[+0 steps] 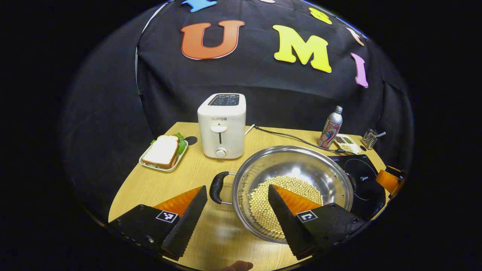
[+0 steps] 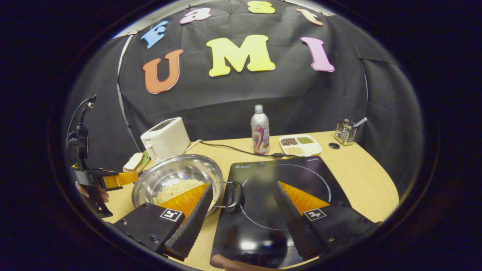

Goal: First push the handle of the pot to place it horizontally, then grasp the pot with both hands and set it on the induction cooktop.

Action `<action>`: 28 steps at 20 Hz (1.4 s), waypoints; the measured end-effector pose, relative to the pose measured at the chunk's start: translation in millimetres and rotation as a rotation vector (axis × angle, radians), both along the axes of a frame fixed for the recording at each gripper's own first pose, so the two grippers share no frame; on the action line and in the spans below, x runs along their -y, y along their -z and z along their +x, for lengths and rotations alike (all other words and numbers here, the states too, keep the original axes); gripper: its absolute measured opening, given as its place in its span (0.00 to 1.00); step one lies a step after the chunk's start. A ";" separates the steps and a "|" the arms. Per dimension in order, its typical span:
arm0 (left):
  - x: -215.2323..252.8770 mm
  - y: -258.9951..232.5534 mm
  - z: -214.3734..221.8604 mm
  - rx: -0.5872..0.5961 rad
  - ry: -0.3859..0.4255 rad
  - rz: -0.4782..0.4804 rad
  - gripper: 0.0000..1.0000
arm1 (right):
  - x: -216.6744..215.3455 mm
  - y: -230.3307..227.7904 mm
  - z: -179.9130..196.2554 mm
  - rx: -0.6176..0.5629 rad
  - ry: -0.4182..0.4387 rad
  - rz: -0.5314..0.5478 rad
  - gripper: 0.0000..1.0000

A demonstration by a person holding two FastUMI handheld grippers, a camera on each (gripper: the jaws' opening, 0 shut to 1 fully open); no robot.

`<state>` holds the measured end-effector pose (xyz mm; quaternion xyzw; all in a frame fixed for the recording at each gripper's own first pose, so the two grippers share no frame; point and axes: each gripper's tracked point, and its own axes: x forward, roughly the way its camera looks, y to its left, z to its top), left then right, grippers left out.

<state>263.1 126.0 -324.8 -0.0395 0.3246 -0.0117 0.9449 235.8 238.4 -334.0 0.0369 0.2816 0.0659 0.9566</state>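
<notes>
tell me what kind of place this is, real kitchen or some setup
Likely a staged kitchen booth, not a real kitchen: a toaster, an induction cooktop and a steel pot of beans share one wooden table against a black cloth wall.

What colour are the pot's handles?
Black. The pot handle shows best in the left gripper view, looped off the shiny steel pot.

left tongs (image 1: 237, 220): square coded tags, screws, ridged inner faces | right tongs (image 2: 244, 220): same
</notes>
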 end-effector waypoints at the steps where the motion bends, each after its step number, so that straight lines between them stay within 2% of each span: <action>1: -2.1 10.0 3.7 -0.024 -0.001 0.004 0.98 | -5.7 8.3 5.8 -0.010 0.001 -0.006 0.99; 5: -21.6 38.7 22.9 -0.097 -0.018 0.035 0.98 | -25.5 41.2 24.6 -0.072 0.011 -0.033 0.99; 6: -21.4 41.7 26.2 -0.099 -0.015 0.032 0.98 | -29.8 49.4 27.8 -0.093 0.004 -0.040 0.96; 7: -22.7 43.5 30.9 -0.095 -0.014 0.033 0.97 | -32.9 56.1 29.0 -0.112 -0.002 -0.044 1.00; 9: -29.8 47.9 38.4 -0.104 -0.021 0.049 0.97 | -37.1 67.4 33.3 -0.148 0.006 -0.033 0.96; 11: -24.6 50.9 41.4 -0.118 -0.001 0.026 0.97 | -39.3 67.1 39.3 -0.150 0.002 -0.022 0.96; 13: -20.0 53.7 40.3 -0.135 0.020 0.012 0.87 | -36.9 70.6 39.5 -0.159 0.000 -0.054 0.99; 14: -16.9 53.4 39.7 -0.142 0.028 0.003 0.85 | -36.8 72.3 40.6 -0.164 -0.005 -0.073 0.96; 15: -14.7 54.3 39.8 -0.148 0.034 0.001 0.78 | -37.5 71.9 40.9 -0.152 -0.019 -0.080 0.88; 16: -14.9 54.2 39.2 -0.149 0.038 0.012 0.72 | -38.1 75.0 44.7 -0.149 -0.038 -0.089 0.93; 18: -16.0 56.4 38.6 -0.158 0.048 0.050 0.69 | -35.8 75.5 46.0 -0.154 -0.043 -0.104 0.91; 19: -14.8 55.9 37.1 -0.165 0.049 0.075 0.79 | -34.3 73.9 45.6 -0.149 -0.051 -0.117 0.84; 20: -16.0 55.0 35.9 -0.173 0.046 0.099 0.69 | -32.0 69.2 47.3 -0.144 -0.071 -0.110 0.72; 22: -17.3 53.3 32.6 -0.190 0.037 0.126 0.69 | -35.5 72.9 49.1 -0.146 -0.103 -0.075 0.68; 28: -17.2 50.1 15.9 -0.226 0.009 0.160 0.67 | -34.8 71.3 43.7 -0.174 -0.114 -0.028 0.53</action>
